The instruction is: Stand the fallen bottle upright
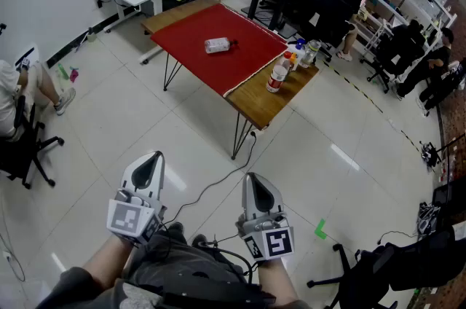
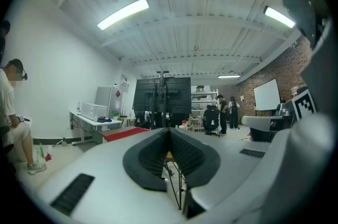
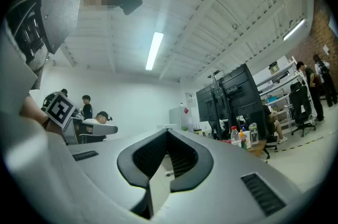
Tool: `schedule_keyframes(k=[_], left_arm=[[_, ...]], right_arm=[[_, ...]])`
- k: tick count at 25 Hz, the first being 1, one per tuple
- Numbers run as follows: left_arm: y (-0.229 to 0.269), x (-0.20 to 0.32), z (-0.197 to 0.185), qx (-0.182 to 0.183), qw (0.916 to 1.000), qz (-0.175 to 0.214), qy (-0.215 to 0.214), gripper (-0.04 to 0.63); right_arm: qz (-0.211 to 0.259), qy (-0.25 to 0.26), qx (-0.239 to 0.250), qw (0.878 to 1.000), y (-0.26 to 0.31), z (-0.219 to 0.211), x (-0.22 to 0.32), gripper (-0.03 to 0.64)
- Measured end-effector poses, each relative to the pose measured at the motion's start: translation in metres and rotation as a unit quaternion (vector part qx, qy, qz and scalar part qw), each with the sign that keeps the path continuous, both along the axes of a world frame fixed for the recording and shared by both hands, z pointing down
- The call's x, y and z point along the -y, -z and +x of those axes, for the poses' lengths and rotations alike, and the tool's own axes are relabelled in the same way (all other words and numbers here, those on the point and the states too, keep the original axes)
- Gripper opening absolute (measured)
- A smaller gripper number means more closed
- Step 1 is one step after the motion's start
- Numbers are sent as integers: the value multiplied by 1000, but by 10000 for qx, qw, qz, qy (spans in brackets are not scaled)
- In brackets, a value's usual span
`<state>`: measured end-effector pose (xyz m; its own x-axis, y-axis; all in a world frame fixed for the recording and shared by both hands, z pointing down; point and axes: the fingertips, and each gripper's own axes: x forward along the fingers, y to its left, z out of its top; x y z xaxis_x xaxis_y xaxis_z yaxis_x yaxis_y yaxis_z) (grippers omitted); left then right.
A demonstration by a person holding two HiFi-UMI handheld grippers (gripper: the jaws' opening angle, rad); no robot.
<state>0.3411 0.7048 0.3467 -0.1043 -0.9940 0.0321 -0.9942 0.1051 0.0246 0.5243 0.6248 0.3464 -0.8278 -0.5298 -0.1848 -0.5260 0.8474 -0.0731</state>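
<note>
So the fallen bottle is lying on its side on the red cloth about mid-table, well apart from the bunch of upright bottles at the table's bare wooden end. Neither claw is anywhere near the table yet: the left gripper and right gripper are held low in front of the person, each with its jaws pressed fully together and nothing in them. My take on doing this well: walk up to the table first, open one claw wide before reaching, and come across the bottle's body rather than its cap end. Squeeze gently since it looks like thin clear plastic, tip it up, and let go only once the base sits flat on the cloth. Labels: the bottle's wrap is too small to read, same for the red-and-white tub at the table's wooden end
</note>
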Motion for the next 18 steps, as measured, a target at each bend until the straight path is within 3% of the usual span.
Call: schedule_keyframes(k=[11,18], left_arm=[[-16,-3,8,-20,9999,53,107,29],[-13,8,5,161,9998,-26,113,29]], right_arm=[[-155,-16,-82,9998,-19,13,10,9],[-188,67,-32,9998,-17,3,20,9]])
